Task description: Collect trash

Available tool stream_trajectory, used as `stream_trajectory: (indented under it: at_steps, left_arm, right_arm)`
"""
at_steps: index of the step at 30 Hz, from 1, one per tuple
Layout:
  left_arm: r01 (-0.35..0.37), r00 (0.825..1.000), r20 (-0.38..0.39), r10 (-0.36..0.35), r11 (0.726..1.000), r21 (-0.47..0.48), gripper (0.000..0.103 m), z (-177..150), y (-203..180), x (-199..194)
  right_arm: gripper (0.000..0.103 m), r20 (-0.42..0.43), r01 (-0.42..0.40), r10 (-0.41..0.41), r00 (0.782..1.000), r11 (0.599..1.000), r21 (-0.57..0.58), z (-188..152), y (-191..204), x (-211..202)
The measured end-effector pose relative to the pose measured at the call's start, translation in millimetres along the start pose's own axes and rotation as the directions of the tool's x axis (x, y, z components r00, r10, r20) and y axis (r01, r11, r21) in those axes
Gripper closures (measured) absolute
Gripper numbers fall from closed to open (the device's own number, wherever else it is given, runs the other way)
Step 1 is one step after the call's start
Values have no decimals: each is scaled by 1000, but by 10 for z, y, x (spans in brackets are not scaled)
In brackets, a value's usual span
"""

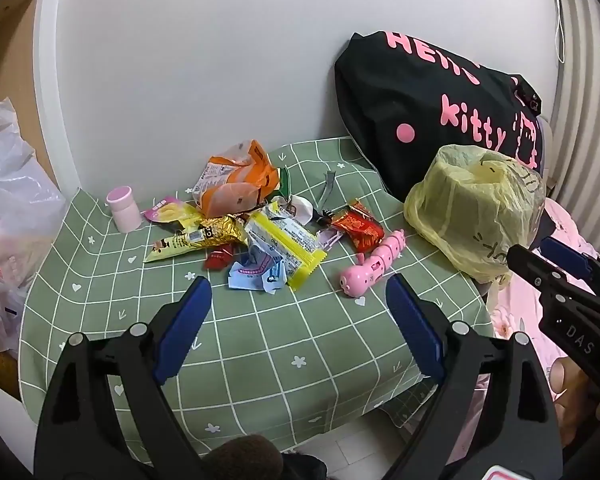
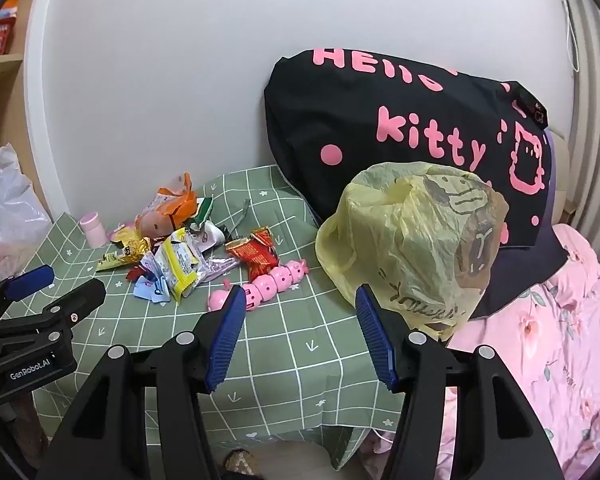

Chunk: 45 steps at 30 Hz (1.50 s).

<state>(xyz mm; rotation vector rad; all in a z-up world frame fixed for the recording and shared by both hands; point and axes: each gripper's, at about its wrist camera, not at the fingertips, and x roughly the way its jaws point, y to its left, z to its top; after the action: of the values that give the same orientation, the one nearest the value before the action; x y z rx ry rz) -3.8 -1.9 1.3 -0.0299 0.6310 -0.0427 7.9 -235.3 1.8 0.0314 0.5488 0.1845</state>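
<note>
Left gripper (image 1: 298, 294): jaws spread wide, nothing between them, hovering over bare green checked tablecloth (image 1: 260, 344); right gripper (image 2: 300, 308): jaws likewise released and empty, tilted down toward the cloth.

Just ahead of the left gripper, the trash: a loose heap of snack wrappers (image 1: 256, 236), touching and overlapping; nearest its fingertips a crumpled blue-and-white wrapper (image 1: 256, 274), then a yellow-edged packet (image 1: 288, 244); beyond, a gold packet (image 1: 204, 236), a small red scrap (image 1: 219, 258), a red packet (image 1: 358, 226) and, farthest back, an orange bag (image 1: 236, 180); exact total cannot be told, roughly eight to ten pieces.

Ahead and slightly left of the right gripper, one pink segmented toy (image 2: 260, 284); probably not trash. Just beyond its right finger, one yellow plastic bag (image 2: 412, 240) standing puffed up; likely the receptacle.

Handling, judged: wrappers light, thin, crinkly, slippery film; pinch a raised fold or sealed edge, not a flat face; neighbours may drag along. Yellow bag soft, shapeless; take it at the rim.

Further out: one pink jar (image 1: 123, 208) left of the heap; one black Hello Kitty bag (image 1: 440, 112) against the wall; one white plastic bag (image 1: 8, 184) far left.
</note>
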Motion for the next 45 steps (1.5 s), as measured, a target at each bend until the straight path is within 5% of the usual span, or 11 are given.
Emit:
stream_trajectory:
  at_steps: [45]
  left_arm:
    - [-10,1000,12,11,1000,-16,18,45,101,10]
  right_arm:
    - [49,12,-5,5,1000,1000,-6,53,54,97]
